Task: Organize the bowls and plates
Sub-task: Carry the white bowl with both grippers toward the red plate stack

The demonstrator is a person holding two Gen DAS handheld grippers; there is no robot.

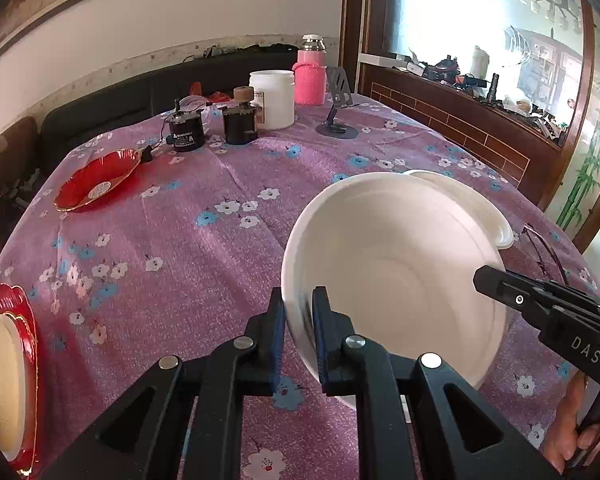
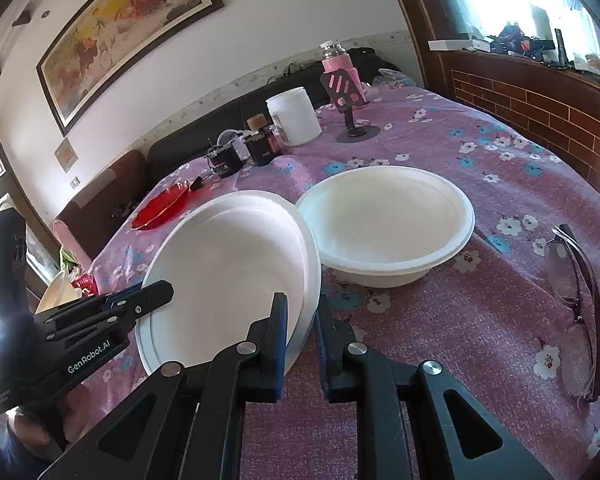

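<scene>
Both grippers hold the same white bowl (image 1: 400, 280), tilted above the purple floral tablecloth (image 1: 188, 240). My left gripper (image 1: 299, 320) is shut on its left rim. My right gripper (image 2: 302, 324) is shut on its right rim; the bowl also shows in the right wrist view (image 2: 228, 280). A second white bowl (image 2: 388, 220) sits upright on the table just behind it, partly hidden in the left wrist view (image 1: 472, 204). A red plate (image 1: 96, 182) lies at the far left. Another red plate with a white dish on it (image 1: 8, 364) is at the left edge.
Two black motors (image 1: 188, 134), a white jar (image 1: 272, 98), a pink flask (image 1: 310, 76) and a phone stand (image 1: 338, 112) stand at the back. Eyeglasses (image 2: 580, 300) lie on the right. A brick-pattern ledge (image 1: 480, 128) borders the table's right side.
</scene>
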